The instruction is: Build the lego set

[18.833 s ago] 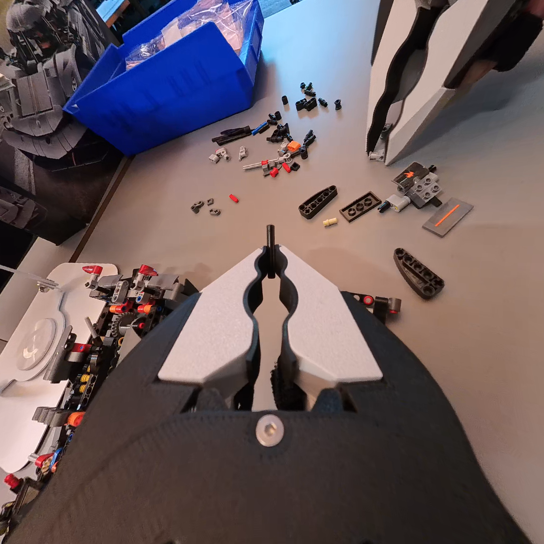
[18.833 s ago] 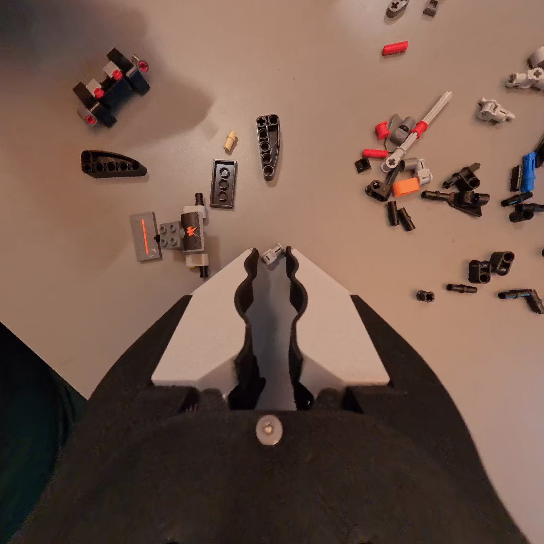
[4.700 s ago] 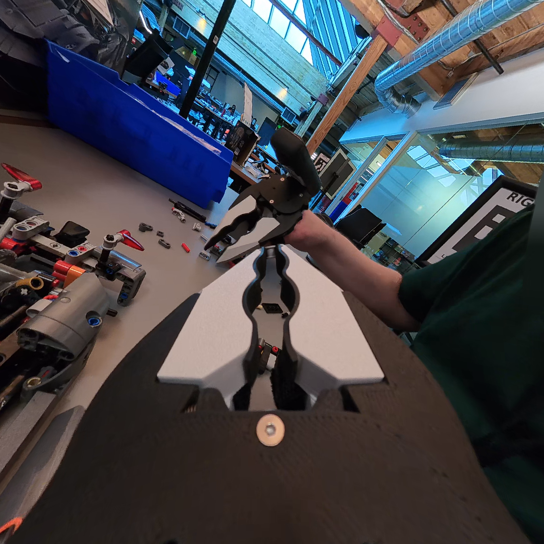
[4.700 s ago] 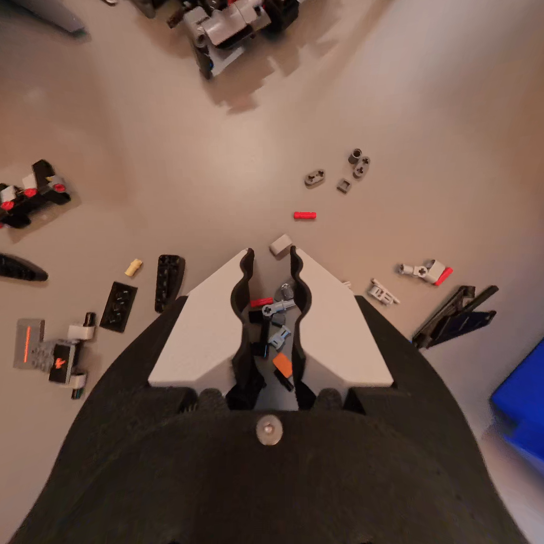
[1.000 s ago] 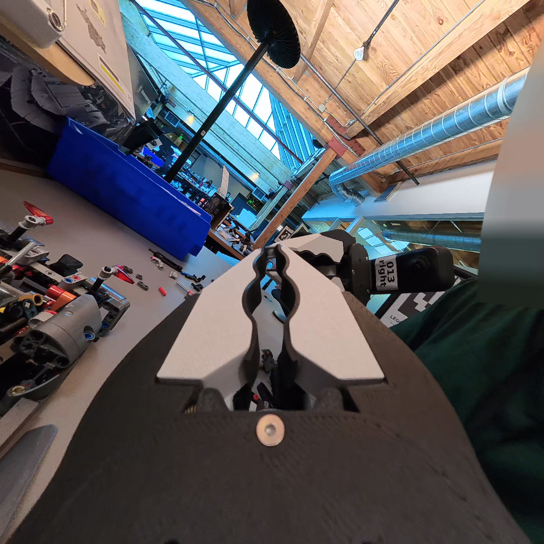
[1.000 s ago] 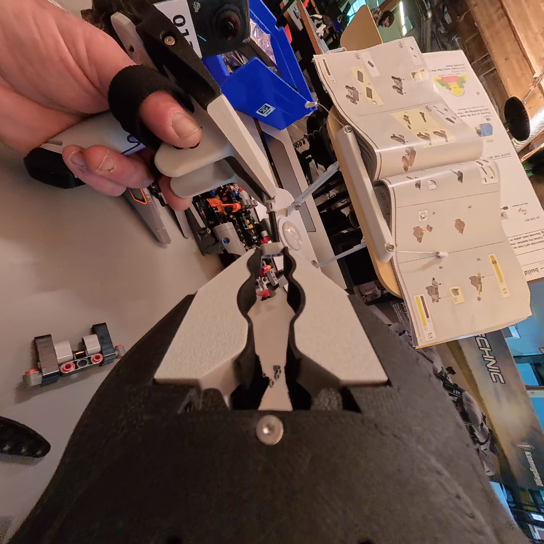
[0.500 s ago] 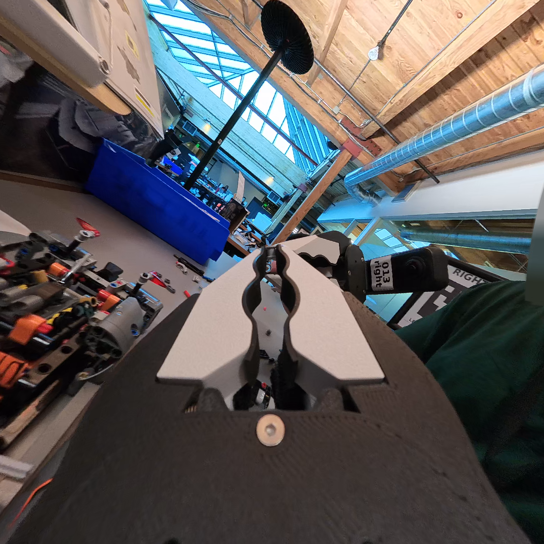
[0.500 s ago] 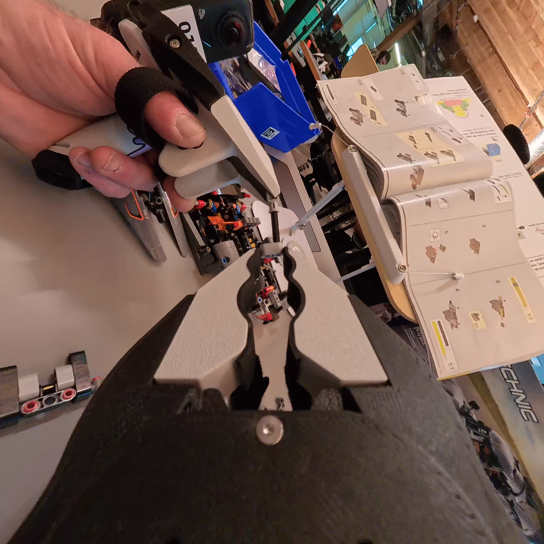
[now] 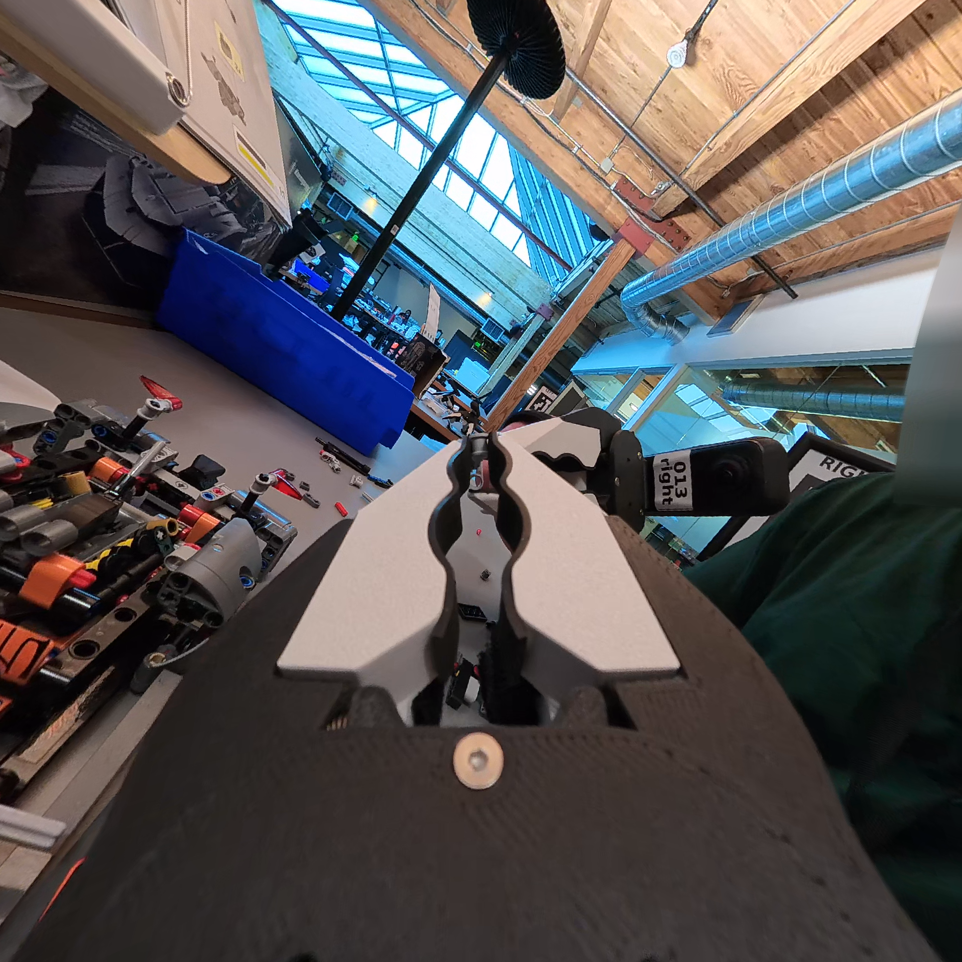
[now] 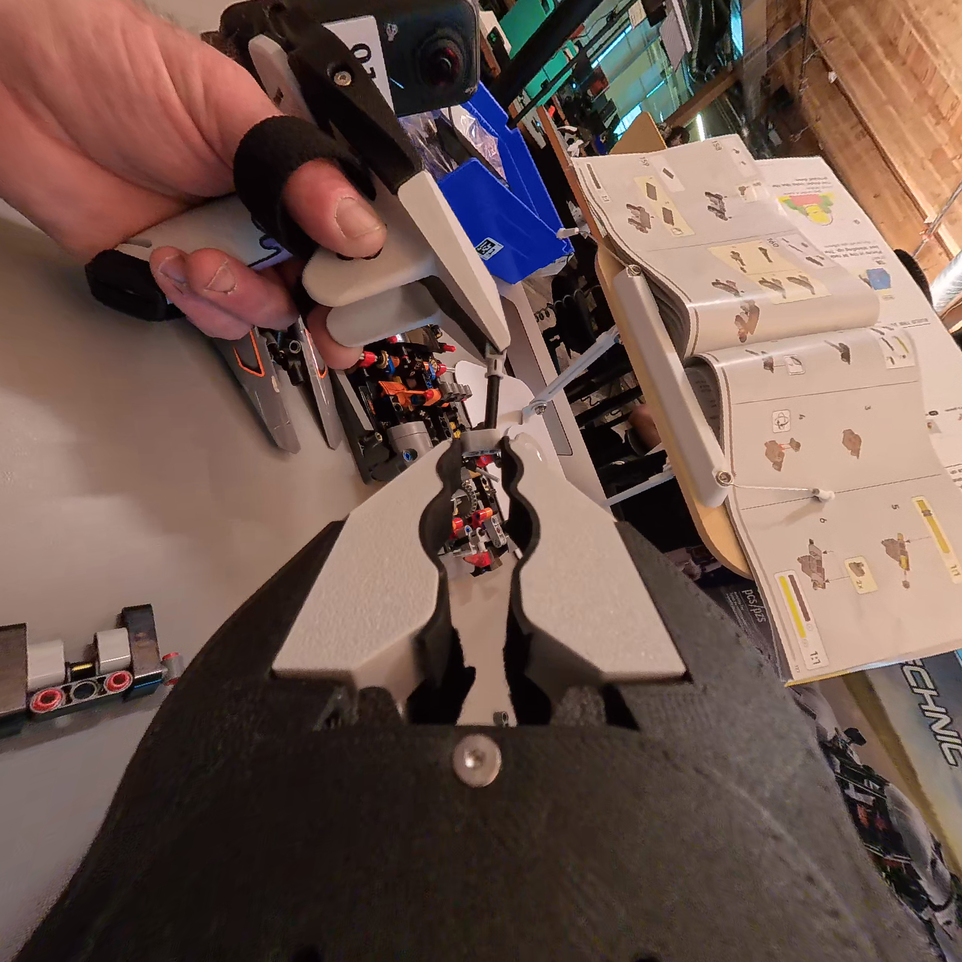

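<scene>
My left gripper (image 9: 476, 448) is shut on a thin black axle (image 10: 492, 395). In the right wrist view a hand holds the left gripper (image 10: 497, 349) above, with the axle pointing down. My right gripper (image 10: 481, 442) is shut on a small light grey connector (image 10: 480, 439). The axle's lower end meets that connector. Both are held in the air over the table. The part-built Lego model (image 9: 130, 531) lies at the left on the table and also shows in the right wrist view (image 10: 411, 401). The right gripper's fingers (image 9: 565, 447) show just behind my left tips.
An open instruction booklet (image 10: 781, 364) stands on a holder at the right. A blue bin (image 9: 281, 333) sits at the back of the grey table (image 9: 234, 416). Small loose pieces (image 9: 338, 468) lie near it. A small black and grey sub-assembly (image 10: 78, 671) lies at the left. Less than 4 cm separates the two grippers' tips.
Both grippers keep their grip with the axle against the connector. The left view has turned a little toward the model. The pair sits slightly closer in the right view.
</scene>
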The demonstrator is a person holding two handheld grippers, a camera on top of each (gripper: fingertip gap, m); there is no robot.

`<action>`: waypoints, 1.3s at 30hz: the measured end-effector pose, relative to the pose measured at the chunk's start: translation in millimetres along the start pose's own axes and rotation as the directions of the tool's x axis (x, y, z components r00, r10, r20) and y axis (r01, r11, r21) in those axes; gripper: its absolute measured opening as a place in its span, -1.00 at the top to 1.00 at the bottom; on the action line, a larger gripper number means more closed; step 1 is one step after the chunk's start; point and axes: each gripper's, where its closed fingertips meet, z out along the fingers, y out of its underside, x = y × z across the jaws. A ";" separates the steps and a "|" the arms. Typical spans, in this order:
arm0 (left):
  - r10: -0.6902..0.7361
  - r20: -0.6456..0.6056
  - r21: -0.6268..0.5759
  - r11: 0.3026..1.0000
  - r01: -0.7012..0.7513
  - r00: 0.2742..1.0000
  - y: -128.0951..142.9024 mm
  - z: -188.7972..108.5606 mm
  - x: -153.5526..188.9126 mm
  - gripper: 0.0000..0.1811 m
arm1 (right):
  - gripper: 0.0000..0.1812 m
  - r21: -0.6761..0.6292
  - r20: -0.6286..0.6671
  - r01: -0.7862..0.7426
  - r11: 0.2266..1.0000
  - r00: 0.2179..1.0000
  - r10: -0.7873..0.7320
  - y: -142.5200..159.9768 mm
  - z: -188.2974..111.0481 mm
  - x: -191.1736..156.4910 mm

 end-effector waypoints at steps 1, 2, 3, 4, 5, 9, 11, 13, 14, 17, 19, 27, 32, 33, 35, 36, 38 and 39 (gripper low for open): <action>0.000 0.000 -0.002 1.000 0.000 1.000 0.5 0.2 -0.2 0.95 | 0.87 0.001 0.003 -0.003 1.000 1.000 0.003 0.5 -0.2 -0.5; 0.000 0.001 -0.004 1.000 0.000 1.000 0.9 0.5 -0.2 0.95 | 0.86 0.001 0.006 -0.004 1.000 1.000 0.004 0.9 -0.4 -0.8; 0.001 0.000 -0.005 1.000 -0.001 1.000 1.2 0.9 0.1 0.95 | 0.86 0.001 0.006 -0.003 1.000 1.000 0.003 1.2 -0.7 -0.8; 0.000 -0.001 -0.003 1.000 0.000 1.000 1.1 1.1 0.1 0.95 | 0.87 0.001 0.006 -0.002 1.000 1.000 0.002 1.3 -1.0 -0.7; -0.002 -0.001 -0.003 1.000 0.002 1.000 1.2 1.0 0.1 0.95 | 0.87 0.000 0.006 0.001 1.000 1.000 -0.001 1.1 -1.3 -1.0; -0.005 -0.004 -0.004 1.000 0.004 1.000 1.9 1.3 0.5 0.96 | 0.87 -0.002 0.009 0.004 1.000 1.000 -0.004 1.0 -2.0 -2.6; -0.008 -0.007 -0.001 1.000 0.008 1.000 1.9 1.6 0.5 0.96 | 0.86 -0.002 0.010 0.002 1.000 1.000 -0.002 1.2 -2.1 -3.1; -0.016 -0.011 0.002 1.000 0.016 1.000 2.1 1.7 0.6 0.96 | 0.86 -0.002 0.011 0.006 1.000 1.000 -0.006 1.4 -1.9 -4.1; -0.014 -0.011 -0.001 1.000 0.014 1.000 2.6 1.9 0.7 0.95 | 0.86 -0.003 0.015 0.006 1.000 1.000 -0.006 1.8 -1.8 -4.6; -0.014 -0.004 -0.004 1.000 0.014 1.000 3.5 2.6 0.0 0.96 | 0.87 -0.001 0.026 0.004 1.000 1.000 -0.004 2.3 -2.1 -6.0; -0.021 -0.006 -0.005 1.000 0.021 1.000 4.8 3.4 0.0 0.96 | 0.87 -0.009 0.031 0.013 1.000 0.999 -0.012 3.7 -1.8 -7.8; -0.023 -0.017 0.008 1.000 0.023 1.000 3.5 3.5 2.2 0.95 | 0.86 0.006 0.034 0.015 1.000 0.999 -0.016 -0.9 -4.0 -9.0; -0.024 -0.022 0.012 1.000 0.024 0.999 3.7 3.9 3.1 0.95 | 0.86 0.019 0.047 0.014 1.000 0.999 -0.014 -3.6 -4.6 -11.7; -0.027 -0.027 0.014 1.000 0.028 0.999 3.8 4.2 3.4 0.95 | 0.86 0.019 0.050 0.017 1.000 0.999 -0.018 -3.7 -4.9 -12.2; -0.037 -0.045 0.022 0.999 0.038 0.998 3.1 4.2 5.3 0.96 | 0.86 0.033 0.056 0.016 0.999 0.998 -0.018 -7.3 -6.9 -12.8; -0.035 -0.046 0.021 0.999 0.036 0.998 3.4 4.4 5.6 0.96 | 0.85 0.041 0.063 0.015 0.999 0.998 -0.017 -9.6 -7.9 -13.8; -0.037 -0.049 0.021 0.999 0.038 0.998 4.0 4.8 5.4 0.96 | 0.85 0.054 0.073 0.017 0.998 0.997 -0.021 -13.3 -9.1 -16.4; -0.040 -0.047 0.020 0.999 0.041 0.998 4.5 4.7 4.5 0.96 | 0.85 0.056 0.076 0.021 0.998 0.997 -0.026 -14.8 -9.1 -17.9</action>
